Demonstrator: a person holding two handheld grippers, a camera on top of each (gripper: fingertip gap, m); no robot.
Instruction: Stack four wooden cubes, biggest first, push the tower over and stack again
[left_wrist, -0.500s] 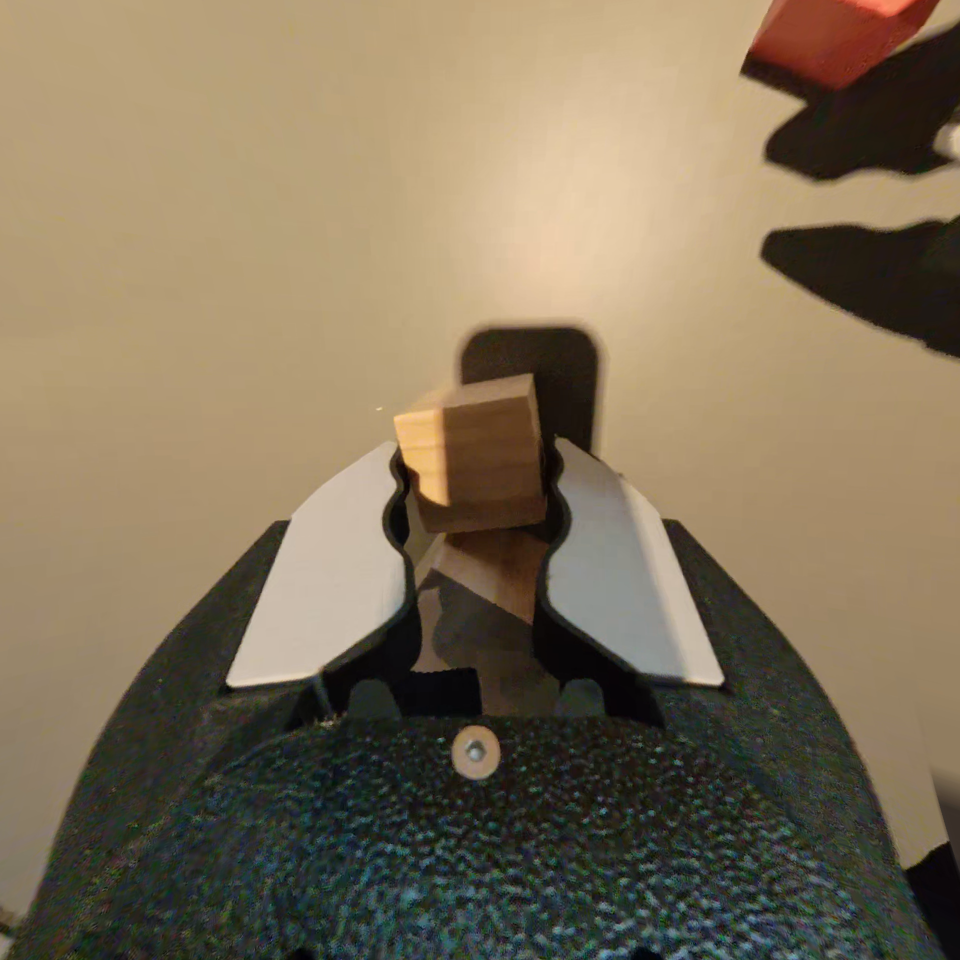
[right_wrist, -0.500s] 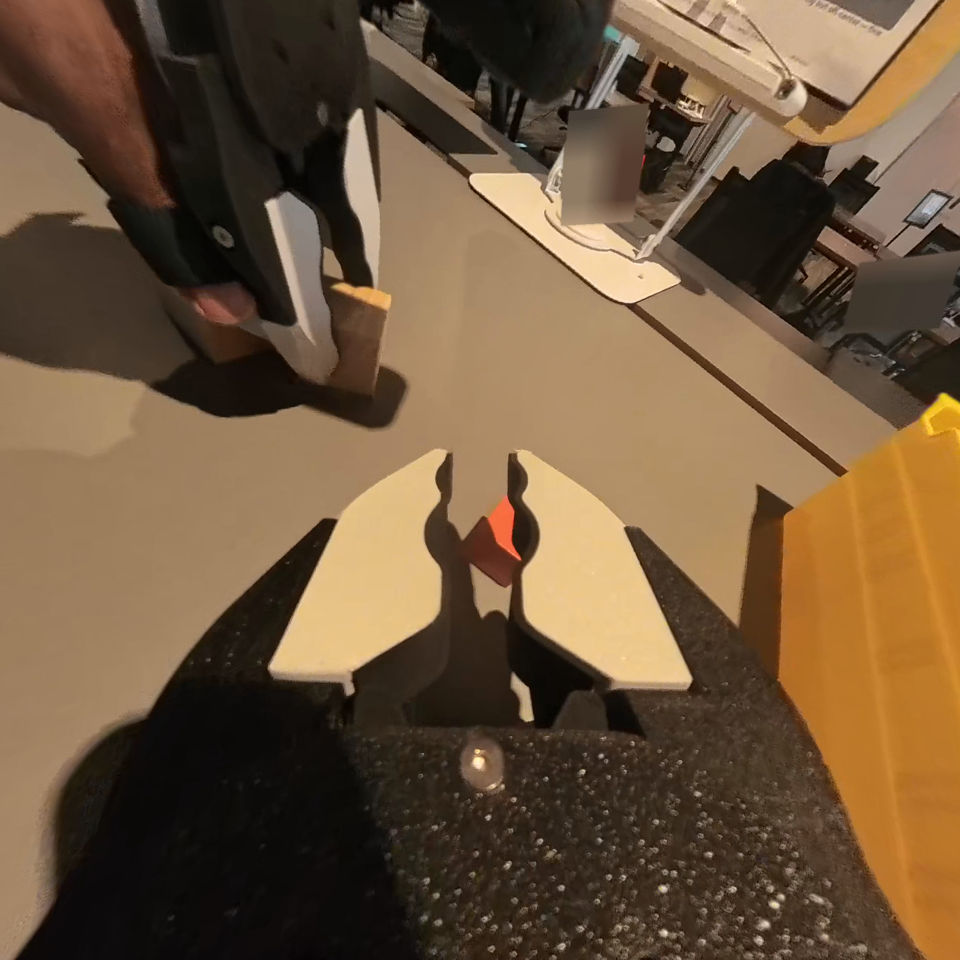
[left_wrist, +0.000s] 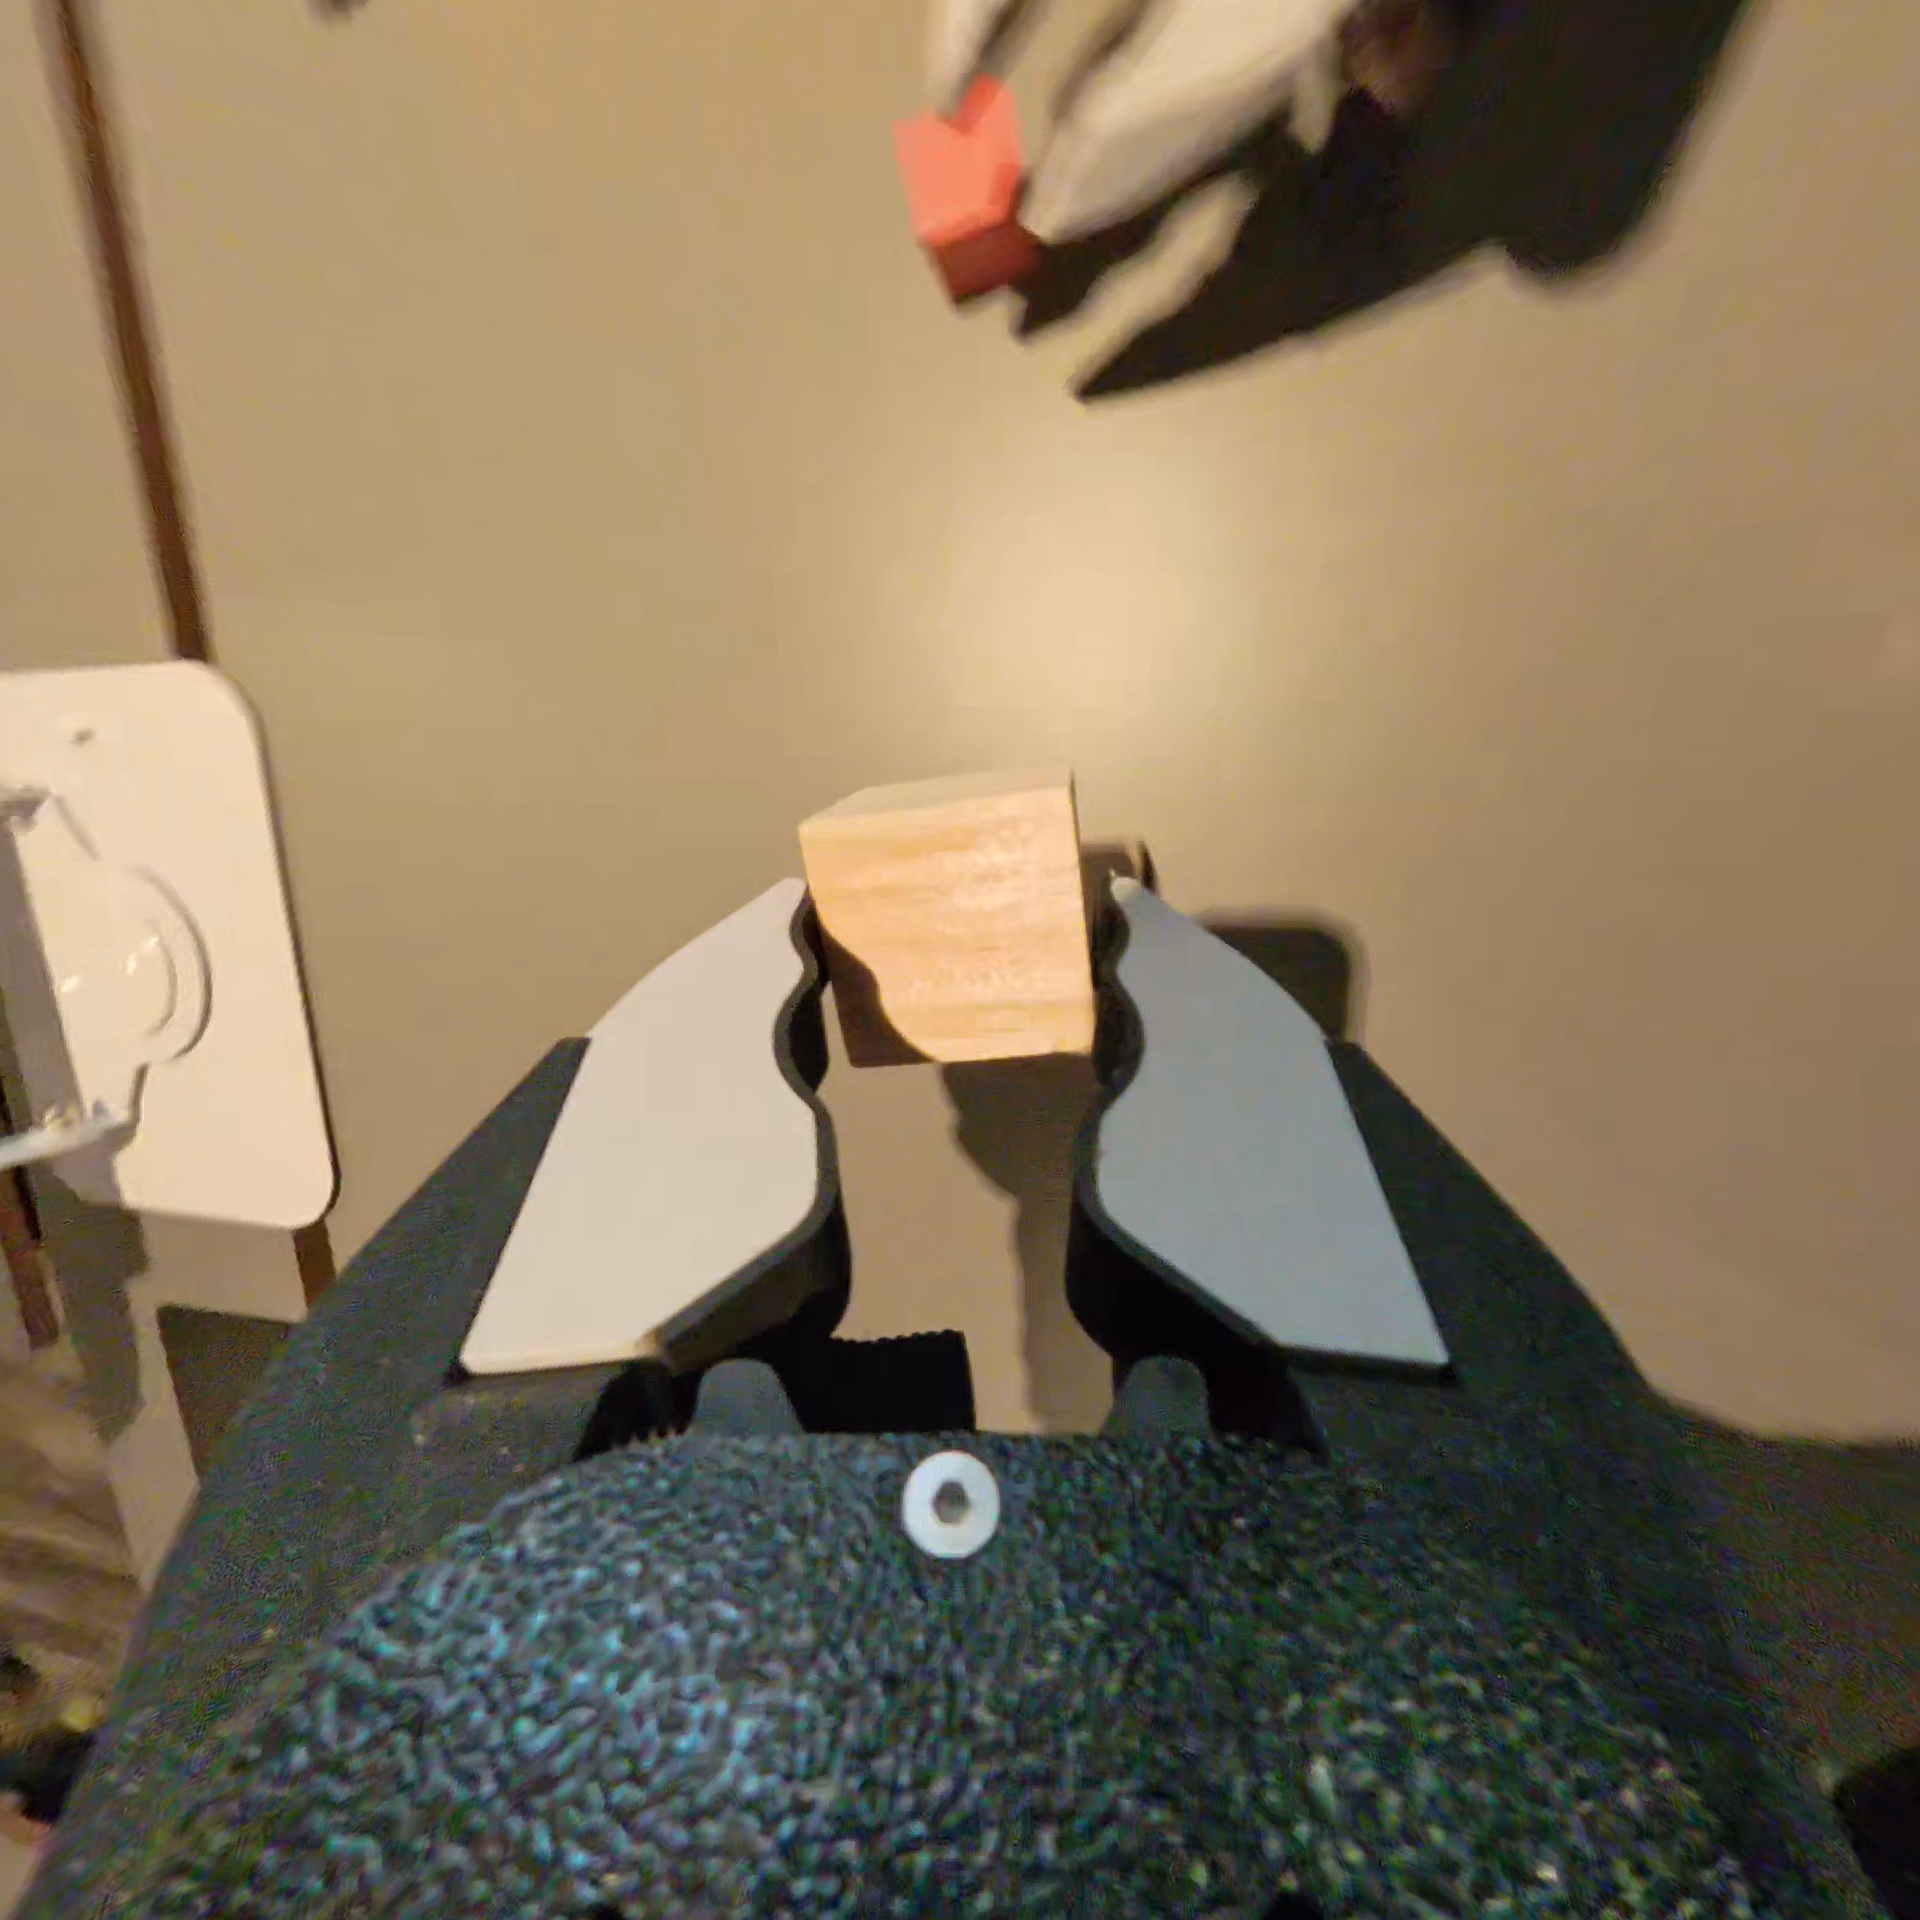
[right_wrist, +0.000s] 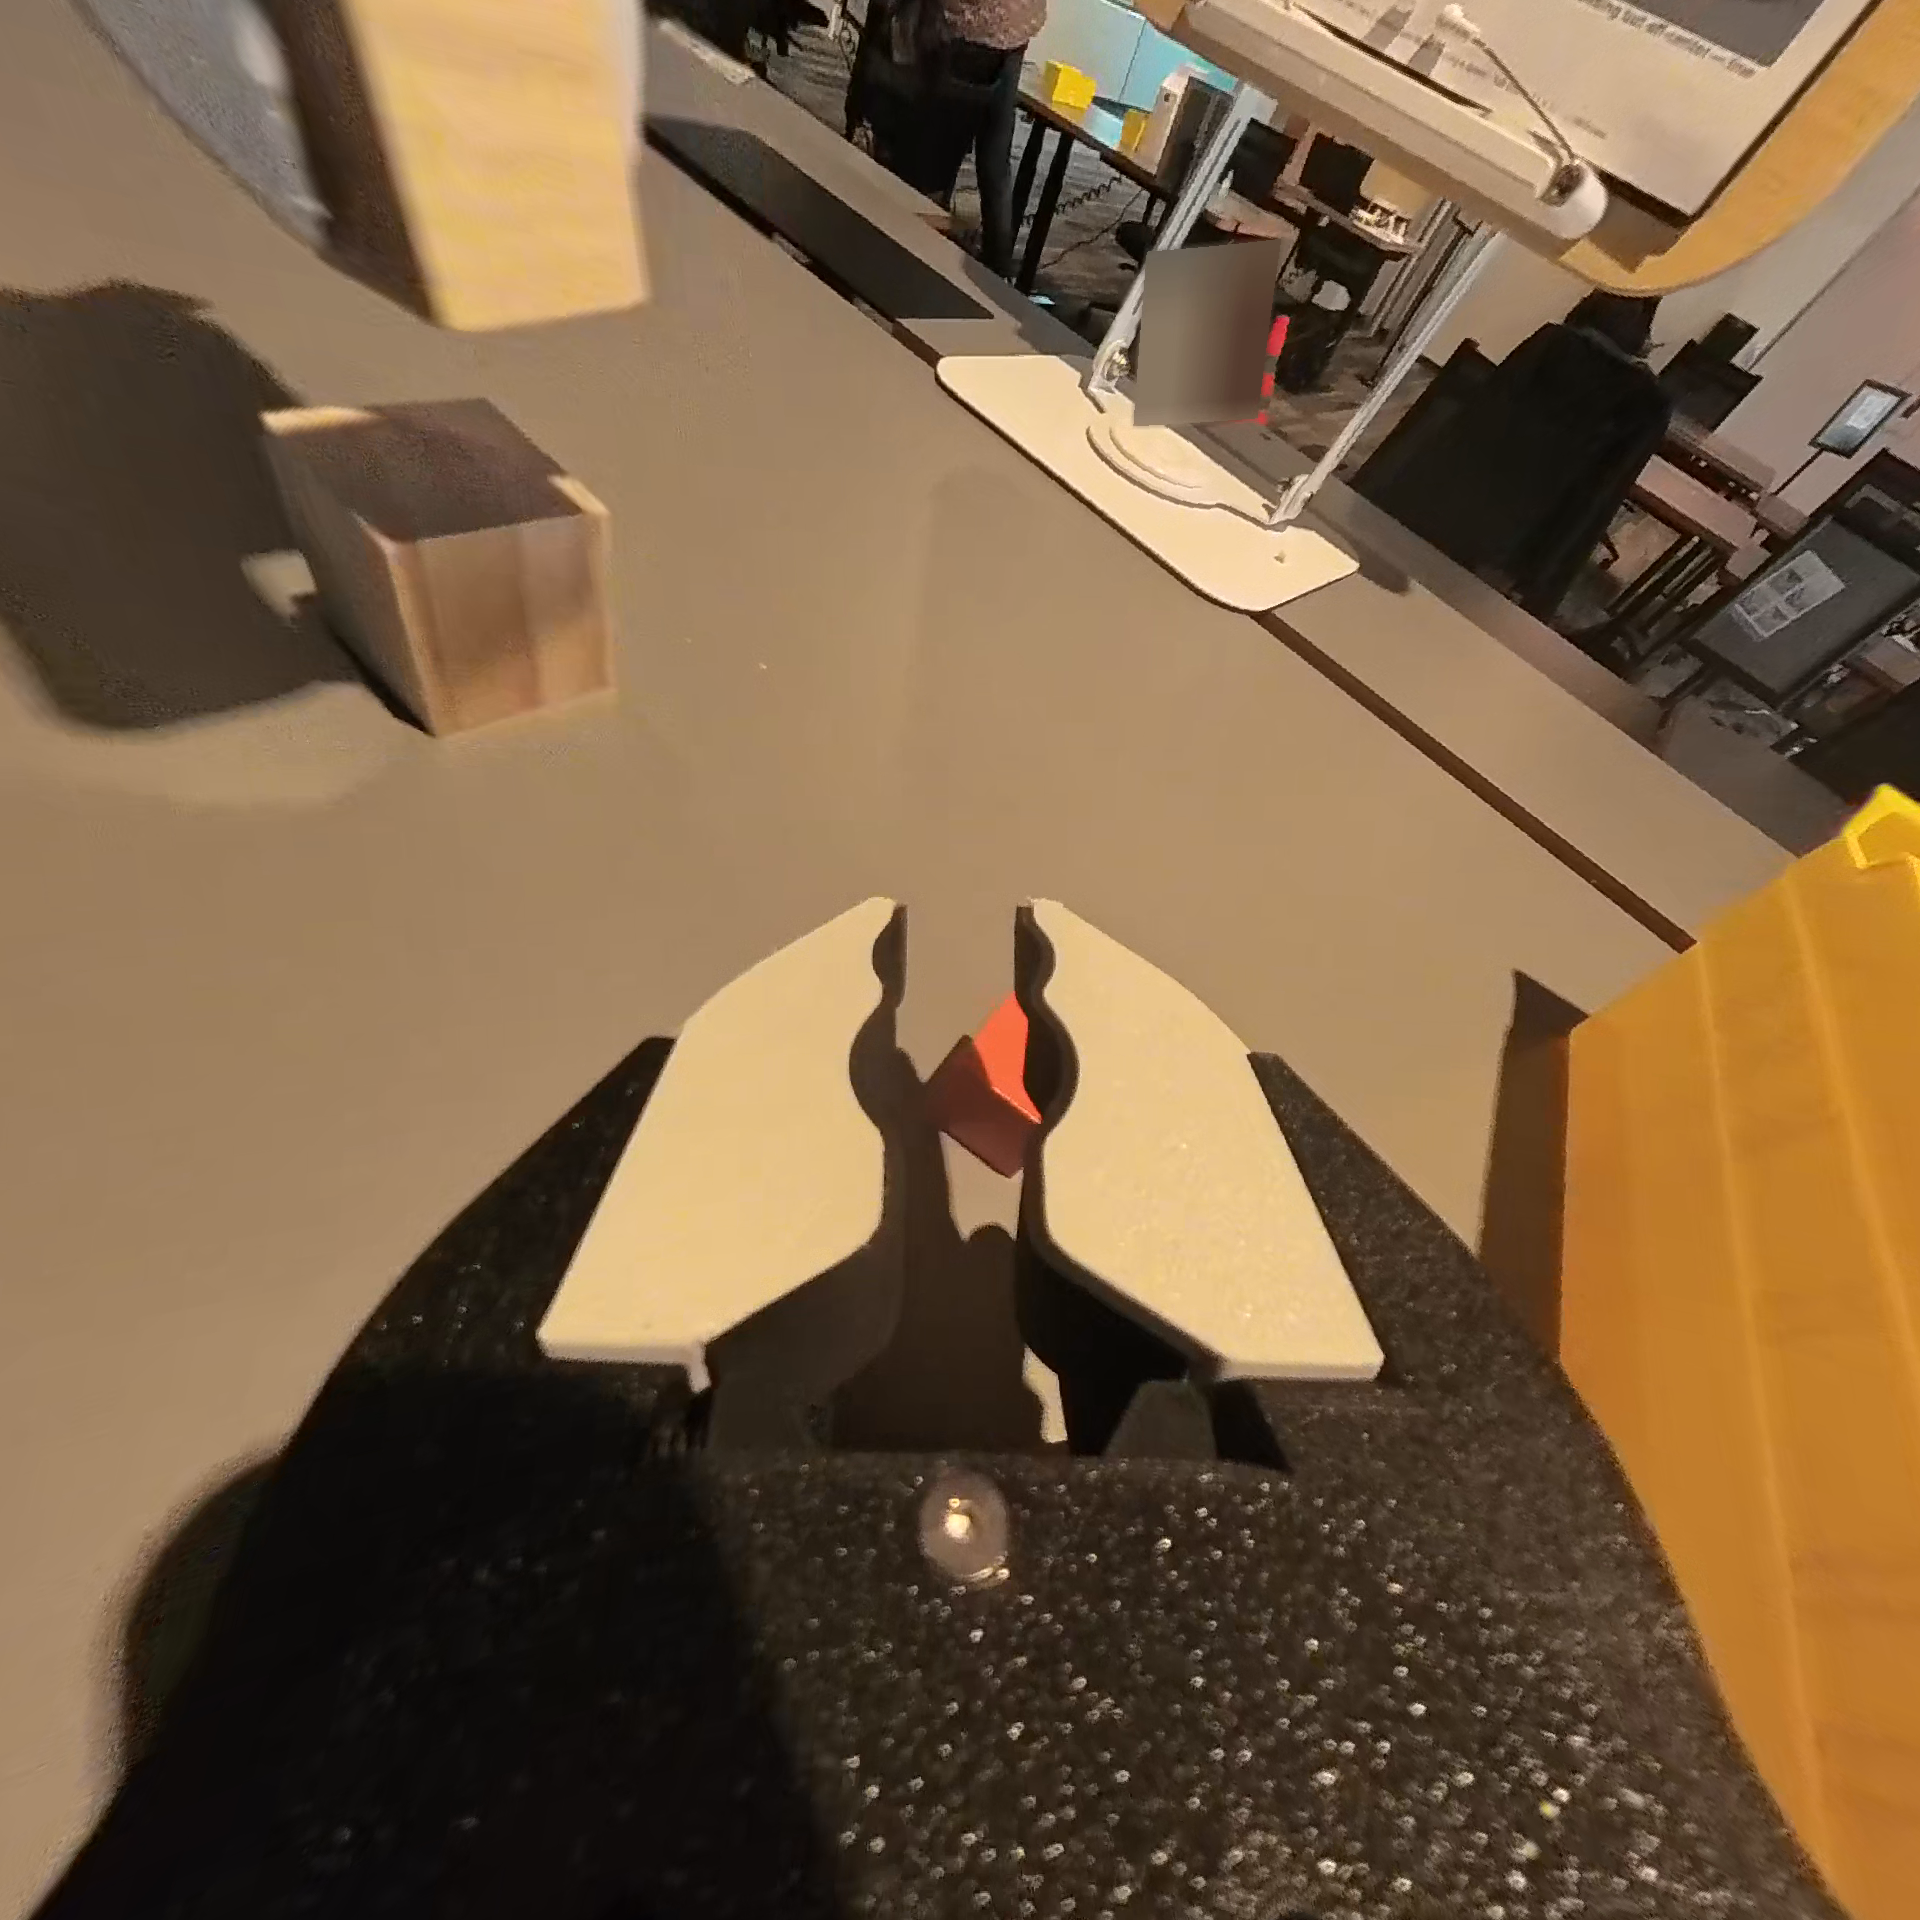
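Cubes are carried in both grippers for stacking: a pale wooden cube (left_wrist: 951, 925) is clamped in the left gripper (left_wrist: 956, 961), a small red cube (right_wrist: 987, 1091) pinched in the nearly closed right gripper (right_wrist: 958, 920), while a larger cube (right_wrist: 457, 561) is left on the table (right_wrist: 831, 675) as the likely base.

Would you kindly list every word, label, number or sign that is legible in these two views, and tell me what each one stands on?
White board, top right of the right wrist view: printed lines, small and cut off; not quoted here.
Papers on the dark stand, far right: too small to read.
Held wooden cube, red cube, cube on the table, yellow bin: no writing visible.
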